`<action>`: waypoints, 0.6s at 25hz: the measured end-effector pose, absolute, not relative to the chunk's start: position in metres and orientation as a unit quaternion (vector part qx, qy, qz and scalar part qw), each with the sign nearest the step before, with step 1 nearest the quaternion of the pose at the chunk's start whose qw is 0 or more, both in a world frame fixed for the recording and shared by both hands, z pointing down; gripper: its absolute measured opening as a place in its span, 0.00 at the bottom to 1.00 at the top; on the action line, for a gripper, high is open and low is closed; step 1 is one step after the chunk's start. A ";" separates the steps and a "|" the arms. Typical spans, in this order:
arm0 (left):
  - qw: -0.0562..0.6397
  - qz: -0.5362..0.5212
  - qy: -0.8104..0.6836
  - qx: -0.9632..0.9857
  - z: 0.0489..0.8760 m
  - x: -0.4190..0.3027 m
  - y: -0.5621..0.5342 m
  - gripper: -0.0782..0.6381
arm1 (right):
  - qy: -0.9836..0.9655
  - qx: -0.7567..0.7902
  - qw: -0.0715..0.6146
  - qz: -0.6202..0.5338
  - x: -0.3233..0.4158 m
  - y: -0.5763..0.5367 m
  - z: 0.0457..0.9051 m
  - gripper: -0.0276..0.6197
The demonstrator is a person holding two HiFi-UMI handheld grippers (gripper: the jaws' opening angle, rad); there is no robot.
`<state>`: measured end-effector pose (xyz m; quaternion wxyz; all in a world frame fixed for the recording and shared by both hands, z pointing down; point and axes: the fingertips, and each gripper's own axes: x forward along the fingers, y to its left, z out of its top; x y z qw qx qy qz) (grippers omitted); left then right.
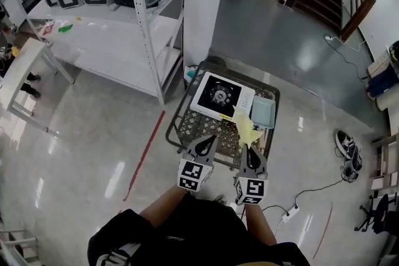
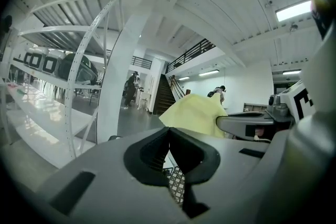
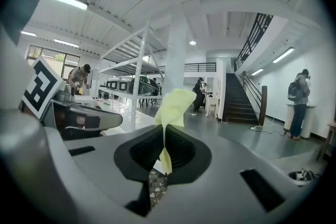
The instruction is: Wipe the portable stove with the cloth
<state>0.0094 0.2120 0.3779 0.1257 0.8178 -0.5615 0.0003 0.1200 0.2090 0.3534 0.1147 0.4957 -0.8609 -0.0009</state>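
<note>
A white portable stove (image 1: 219, 95) with a round black burner lies on a wire-mesh table (image 1: 187, 129). My right gripper (image 1: 249, 147) is shut on a yellow cloth (image 1: 246, 126), which hangs up and forward from its jaws, near the stove's front right corner. In the right gripper view the cloth (image 3: 170, 110) rises pinched between the closed pads of the right gripper (image 3: 164, 144). My left gripper (image 1: 204, 144) is shut with nothing in it, held over the table's front edge; in the left gripper view its jaws (image 2: 169, 139) meet, and the cloth (image 2: 197, 114) shows beyond them.
A pale blue tray (image 1: 263, 111) lies right of the stove. White shelving (image 1: 143, 15) with several appliances stands at the back left, beside a white pillar (image 1: 206, 3). A power strip (image 1: 290, 215) and cable lie on the floor at the right; shoes (image 1: 347, 151) farther right.
</note>
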 end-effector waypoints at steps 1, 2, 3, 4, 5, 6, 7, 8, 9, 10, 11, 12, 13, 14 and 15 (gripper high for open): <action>0.122 -0.002 -0.562 0.818 0.374 0.014 0.213 0.13 | -0.862 0.494 0.112 -0.002 0.123 0.209 0.350 0.06; 0.120 -0.005 -0.562 0.818 0.371 0.020 0.214 0.13 | -0.864 0.492 0.108 -0.003 0.127 0.210 0.347 0.06; 0.119 -0.008 -0.563 0.818 0.369 0.026 0.215 0.13 | -0.865 0.491 0.105 -0.005 0.132 0.211 0.345 0.06; 0.119 -0.011 -0.563 0.818 0.368 0.032 0.215 0.13 | -0.866 0.490 0.102 -0.007 0.137 0.212 0.343 0.06; 0.118 -0.013 -0.564 0.817 0.367 0.040 0.215 0.13 | -0.866 0.490 0.100 -0.009 0.143 0.212 0.341 0.06; 0.117 -0.015 -0.563 0.818 0.367 0.047 0.215 0.13 | -0.865 0.491 0.100 -0.011 0.150 0.213 0.339 0.06; 0.117 -0.016 -0.563 0.818 0.366 0.054 0.215 0.13 | -0.865 0.492 0.101 -0.011 0.156 0.213 0.338 0.06; 0.117 -0.016 -0.563 0.818 0.365 0.060 0.215 0.13 | -0.864 0.493 0.102 -0.012 0.161 0.213 0.338 0.06; 0.116 -0.017 -0.564 0.817 0.364 0.064 0.215 0.13 | -0.864 0.493 0.104 -0.013 0.166 0.214 0.336 0.06; 0.114 -0.017 -0.566 0.817 0.362 0.068 0.216 0.13 | -0.864 0.493 0.103 -0.015 0.169 0.216 0.335 0.06; 0.111 -0.017 -0.567 0.816 0.359 0.071 0.217 0.13 | -0.865 0.492 0.102 -0.016 0.172 0.217 0.333 0.06; 0.107 -0.019 -0.569 0.815 0.356 0.075 0.218 0.13 | -0.866 0.490 0.100 -0.016 0.175 0.218 0.332 0.06; 0.104 -0.021 -0.570 0.815 0.353 0.079 0.218 0.13 | -0.867 0.488 0.098 -0.017 0.179 0.218 0.330 0.06; 0.102 -0.023 -0.572 0.814 0.350 0.082 0.218 0.13 | -0.869 0.485 0.097 -0.017 0.182 0.217 0.329 0.06; 0.100 -0.024 -0.574 0.813 0.348 0.085 0.218 0.13 | -0.870 0.483 0.096 -0.017 0.184 0.217 0.328 0.06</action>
